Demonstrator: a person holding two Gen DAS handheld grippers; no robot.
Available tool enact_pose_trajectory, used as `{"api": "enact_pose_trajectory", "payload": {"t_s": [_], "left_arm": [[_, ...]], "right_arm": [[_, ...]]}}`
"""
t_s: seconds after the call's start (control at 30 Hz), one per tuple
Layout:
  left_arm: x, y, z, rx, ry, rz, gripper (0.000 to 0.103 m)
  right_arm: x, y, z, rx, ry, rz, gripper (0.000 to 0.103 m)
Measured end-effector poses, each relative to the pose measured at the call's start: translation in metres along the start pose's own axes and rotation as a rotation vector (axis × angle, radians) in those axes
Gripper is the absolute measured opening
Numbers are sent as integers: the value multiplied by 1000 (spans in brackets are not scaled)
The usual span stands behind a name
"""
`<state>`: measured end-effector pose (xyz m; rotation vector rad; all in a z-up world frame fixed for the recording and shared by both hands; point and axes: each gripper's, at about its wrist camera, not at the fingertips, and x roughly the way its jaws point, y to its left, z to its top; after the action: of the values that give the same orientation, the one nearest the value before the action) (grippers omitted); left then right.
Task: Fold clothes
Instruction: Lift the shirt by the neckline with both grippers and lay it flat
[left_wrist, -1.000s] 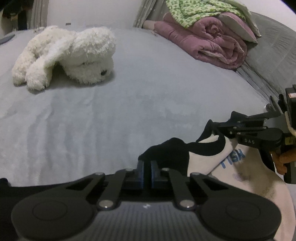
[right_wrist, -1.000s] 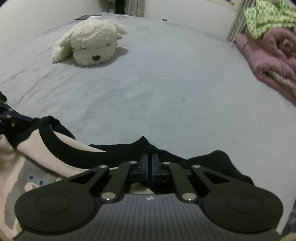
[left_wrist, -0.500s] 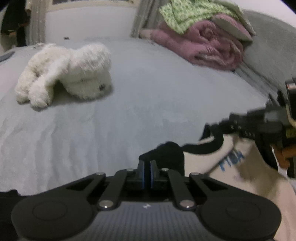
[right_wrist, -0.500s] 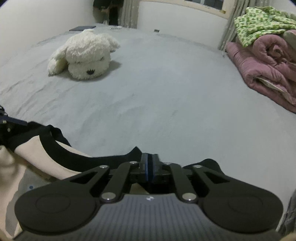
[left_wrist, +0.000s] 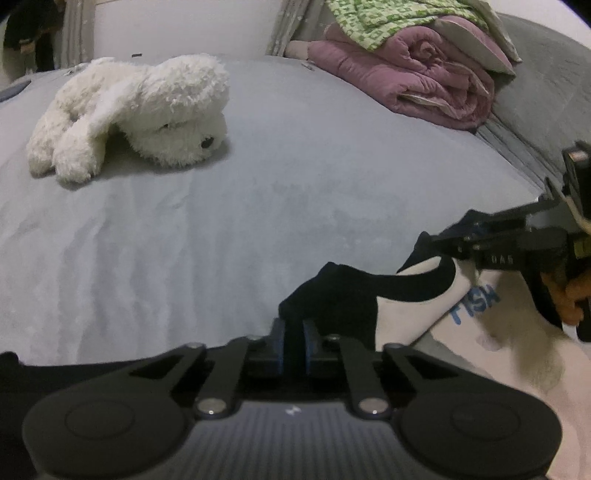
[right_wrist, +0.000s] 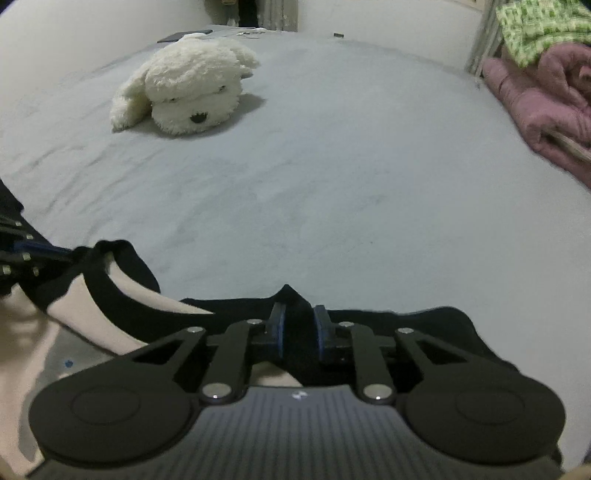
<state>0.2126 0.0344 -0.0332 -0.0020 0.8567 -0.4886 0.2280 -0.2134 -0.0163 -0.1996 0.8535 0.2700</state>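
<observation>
1. Cream T-shirt (left_wrist: 413, 317) with black trim and blue "FISH" lettering hangs between the two grippers, its lower part draped toward the grey bed (left_wrist: 295, 184).
2. Black sleeve fabric of the shirt is pinched in the left gripper (left_wrist: 293, 341); its jaws stand narrow, with cloth filling the gap between the blue pads (left_wrist: 279, 347).
3. Black fabric is also clamped in the right gripper (right_wrist: 299, 338), whose jaws are a little wider apart, a thick fold wedged between them.
4. From the left wrist view, the right gripper appears off to the right of the jaws, gripping the shirt's black edge near the neckline.
5. Ahead of both jaws the bed stretches out, lightly wrinkled.
6. A white plush dog (right_wrist: 184, 88) lies on the bed well ahead and to the left of the jaws.
7. Far ahead and to the right sits a rolled pink quilt (left_wrist: 417, 81) with a green patterned blanket (left_wrist: 399, 18) on top.
</observation>
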Motion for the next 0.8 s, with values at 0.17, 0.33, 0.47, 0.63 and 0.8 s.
{"api": "enact_pose_trajectory", "payload": {"t_s": [0.17,0.33,0.47,0.63,0.8], "left_arm": [[-14,-6,5,5,-81,46,4],[-23,-12,21,32,-184,118,4],[-19,-12,39,28,-268,175,4],[6,-5,58,22,-301,223,4],[35,1,66,16,-294,261,4]], "right_arm": [[-19,2,-2,11,-91,-60,7],[-33,1,6,9,-202,-126,7],[-28,3,22,14,-264,-191,7],[-11,-4,41,55,-305,-246,7],[13,-13,49,71,-290,-281,7]]}}
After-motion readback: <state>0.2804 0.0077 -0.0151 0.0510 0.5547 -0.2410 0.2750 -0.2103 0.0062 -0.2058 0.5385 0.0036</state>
